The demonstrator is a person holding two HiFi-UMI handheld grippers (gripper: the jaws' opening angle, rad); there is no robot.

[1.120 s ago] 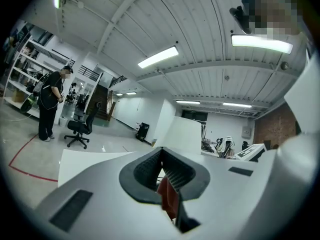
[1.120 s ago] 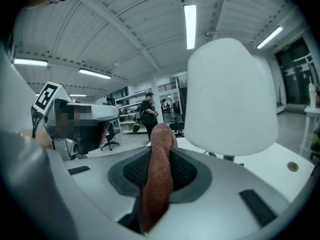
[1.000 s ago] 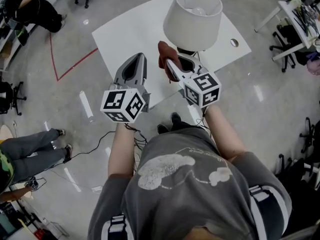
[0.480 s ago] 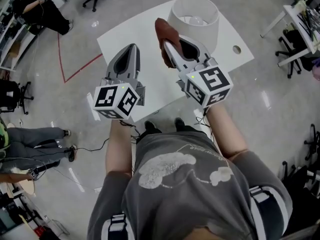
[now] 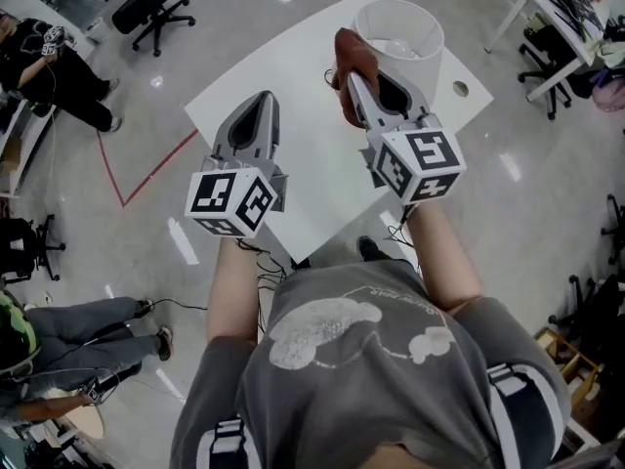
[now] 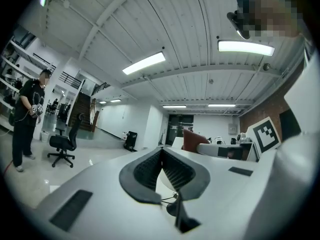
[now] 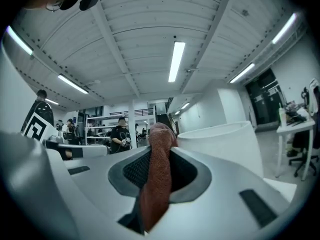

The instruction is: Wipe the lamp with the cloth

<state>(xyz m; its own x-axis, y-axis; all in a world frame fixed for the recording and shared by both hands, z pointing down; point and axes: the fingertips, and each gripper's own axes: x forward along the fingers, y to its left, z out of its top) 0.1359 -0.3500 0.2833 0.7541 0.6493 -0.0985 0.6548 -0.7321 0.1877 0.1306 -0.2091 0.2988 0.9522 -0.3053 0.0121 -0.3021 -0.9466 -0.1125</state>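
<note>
A white lamp with a drum shade (image 5: 400,33) stands on the white table (image 5: 283,86) at its far right part. My right gripper (image 5: 354,78) is shut on a reddish-brown cloth (image 5: 349,62), held up right beside the shade's left rim. In the right gripper view the cloth (image 7: 157,174) hangs between the jaws, with the shade (image 7: 220,134) just to its right. My left gripper (image 5: 256,106) hovers over the table's middle, shut and holding nothing. The left gripper view shows its jaws meeting at the tip (image 6: 161,151), with the cloth (image 6: 192,139) beyond.
The table has a small round hole (image 5: 460,89) near its right corner. Office chairs (image 5: 151,13) and a seated person (image 5: 49,66) are at the far left. Another desk with clutter (image 5: 576,8) stands at the far right. Red tape lines (image 5: 146,154) mark the floor.
The right gripper with the cloth has risen from below the shade to level with its left rim. The head view has shifted, so the table sits more centrally.
</note>
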